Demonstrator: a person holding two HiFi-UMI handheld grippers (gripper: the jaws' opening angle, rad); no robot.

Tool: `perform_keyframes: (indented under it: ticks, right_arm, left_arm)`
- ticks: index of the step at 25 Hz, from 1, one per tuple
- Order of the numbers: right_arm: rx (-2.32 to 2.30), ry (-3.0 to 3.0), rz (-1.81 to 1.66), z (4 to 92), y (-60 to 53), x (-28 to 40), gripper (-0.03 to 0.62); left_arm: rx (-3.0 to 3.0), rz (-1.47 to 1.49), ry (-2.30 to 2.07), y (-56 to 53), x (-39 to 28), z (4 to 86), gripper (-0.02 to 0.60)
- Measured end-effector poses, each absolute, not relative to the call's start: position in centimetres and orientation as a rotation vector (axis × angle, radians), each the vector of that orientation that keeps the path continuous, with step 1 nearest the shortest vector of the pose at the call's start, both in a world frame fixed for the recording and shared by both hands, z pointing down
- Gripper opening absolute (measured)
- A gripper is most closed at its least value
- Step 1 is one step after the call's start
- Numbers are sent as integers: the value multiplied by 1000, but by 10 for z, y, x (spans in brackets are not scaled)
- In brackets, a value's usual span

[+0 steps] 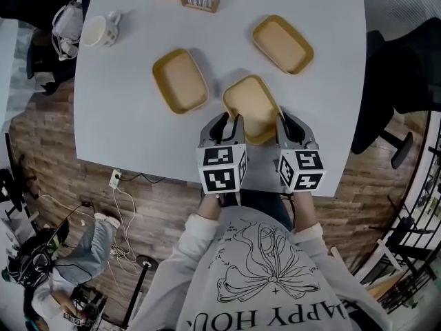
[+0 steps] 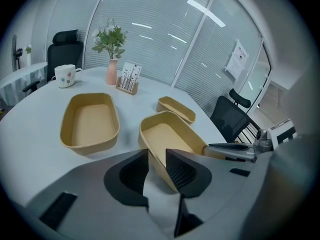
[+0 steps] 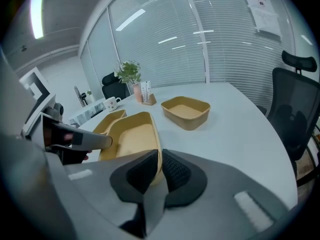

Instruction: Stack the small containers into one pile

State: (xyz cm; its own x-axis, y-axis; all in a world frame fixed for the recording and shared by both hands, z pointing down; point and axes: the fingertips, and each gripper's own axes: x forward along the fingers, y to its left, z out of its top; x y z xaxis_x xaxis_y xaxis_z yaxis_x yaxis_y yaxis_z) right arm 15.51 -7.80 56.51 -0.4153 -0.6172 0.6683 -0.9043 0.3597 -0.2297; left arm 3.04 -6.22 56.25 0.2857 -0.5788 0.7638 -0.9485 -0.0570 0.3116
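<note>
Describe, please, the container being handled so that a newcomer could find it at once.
On the white table, look at the edge nearest the person. Only the tan container there has the left gripper and right gripper at its rim.

The right gripper (image 3: 160, 156) has its jaws pinched on the side wall of the nearest tan container (image 3: 130, 136), and the left gripper (image 3: 95, 140) reaches that container's opposite rim at nine o'clock. On the white table (image 3: 235, 134), a second container (image 3: 186, 111) sits apart toward one o'clock. A third container (image 3: 111, 120) peeks out behind the first at eleven o'clock.
</note>
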Motion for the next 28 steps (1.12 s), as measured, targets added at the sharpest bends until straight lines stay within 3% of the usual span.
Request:
perform_keyframes:
  ticks: [28]
  right_arm:
    - [1146, -2492, 648, 461, -98, 45, 48]
  left_arm:
    - [1724, 402, -1760, -74, -78, 456, 92]
